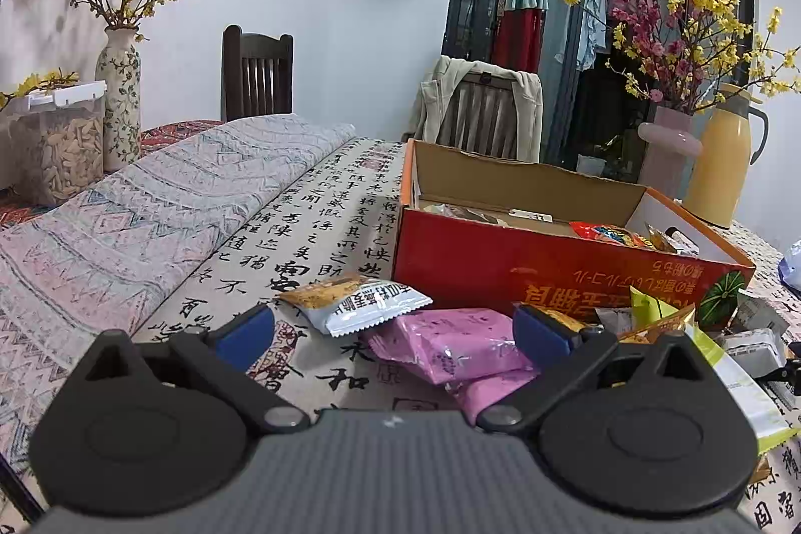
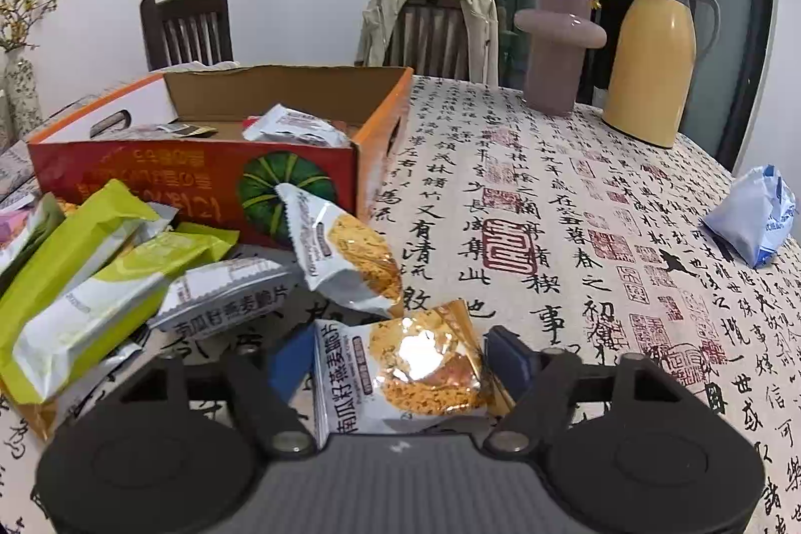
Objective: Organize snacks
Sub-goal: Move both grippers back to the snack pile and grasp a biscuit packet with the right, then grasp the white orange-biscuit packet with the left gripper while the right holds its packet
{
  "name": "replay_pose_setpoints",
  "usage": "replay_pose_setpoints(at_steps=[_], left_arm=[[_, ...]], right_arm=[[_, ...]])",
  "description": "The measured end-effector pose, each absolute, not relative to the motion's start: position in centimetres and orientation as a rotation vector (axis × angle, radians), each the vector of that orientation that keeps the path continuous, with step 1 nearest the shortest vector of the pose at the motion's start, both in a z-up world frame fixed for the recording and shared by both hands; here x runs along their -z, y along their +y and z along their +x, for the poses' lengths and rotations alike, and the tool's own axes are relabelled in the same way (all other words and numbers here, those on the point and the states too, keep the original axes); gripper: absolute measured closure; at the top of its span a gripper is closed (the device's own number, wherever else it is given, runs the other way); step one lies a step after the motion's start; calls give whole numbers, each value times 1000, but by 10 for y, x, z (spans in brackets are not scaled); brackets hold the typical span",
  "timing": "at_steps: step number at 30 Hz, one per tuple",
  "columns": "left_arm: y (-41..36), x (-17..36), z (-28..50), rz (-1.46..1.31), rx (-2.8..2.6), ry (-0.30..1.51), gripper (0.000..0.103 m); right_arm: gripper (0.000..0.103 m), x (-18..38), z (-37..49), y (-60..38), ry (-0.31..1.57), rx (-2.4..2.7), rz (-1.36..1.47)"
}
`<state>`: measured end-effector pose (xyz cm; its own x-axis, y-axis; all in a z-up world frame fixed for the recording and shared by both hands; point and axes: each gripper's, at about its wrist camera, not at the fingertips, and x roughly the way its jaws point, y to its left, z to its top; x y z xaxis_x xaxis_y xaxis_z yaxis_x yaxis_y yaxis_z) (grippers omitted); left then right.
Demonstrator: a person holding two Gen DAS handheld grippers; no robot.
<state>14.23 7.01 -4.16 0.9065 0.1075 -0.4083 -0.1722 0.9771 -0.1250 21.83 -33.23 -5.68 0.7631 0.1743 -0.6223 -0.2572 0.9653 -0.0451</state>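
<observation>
Glossy foil snack packet (image 2: 405, 376), matt cardboard box (image 2: 200, 178), printed cloth tablecloth (image 2: 575, 233), smooth yellow plastic jug (image 2: 651, 53)

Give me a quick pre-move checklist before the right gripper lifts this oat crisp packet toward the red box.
1. Oat crisp packet between the right gripper fingers: ok.
2. Pads firmly pressing on the packet: cannot tell; the right pad sits at its edge.
3. Red box open on top with room inside: ok.
4. Path to the box: not ok; another oat crisp packet leans against the box front.
5. Left gripper open, holding nothing, above the pink packet: ok.
</observation>
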Motion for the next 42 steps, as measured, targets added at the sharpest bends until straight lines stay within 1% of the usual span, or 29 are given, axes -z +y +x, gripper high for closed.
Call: replay_pose_setpoints(at_steps=[4, 6, 7, 8, 9, 10, 11, 18, 22, 29, 35, 42], left_arm=[[71, 42, 142, -161, -144, 411, 0], [70, 42, 142, -162, -144, 411, 0], [71, 42, 142, -161, -144, 411, 0], [71, 42, 142, -161, -144, 411, 0], [70, 42, 142, -161, -144, 411, 0], [71, 42, 142, -161, -144, 411, 0], [71, 42, 142, -161, -145, 412, 0], [71, 42, 142, -162, -145, 413, 0], [71, 42, 142, -162, -146, 414, 0], [71, 41, 145, -160, -165, 440, 0], [83, 24, 156, -197, -179, 499, 0], [96, 12, 209, -212, -274, 654, 0]], right_arm=[[37, 57, 211, -331, 646, -235, -132], [42, 57, 207, -332, 631, -231, -125], [47, 57, 205, -333, 625, -227, -119], [50, 57, 201, -335, 616, -219, -103], [51, 56, 199, -337, 606, -217, -83], [58, 55, 196, -338, 595, -215, -68], [60, 54, 192, -339, 578, -209, -53], [60, 39, 161, -333, 388, -175, 58], [60, 36, 164, -326, 327, -165, 106], [60, 49, 177, -323, 359, -133, 129], [60, 52, 178, -324, 366, -132, 133], [59, 53, 175, -324, 355, -135, 145]])
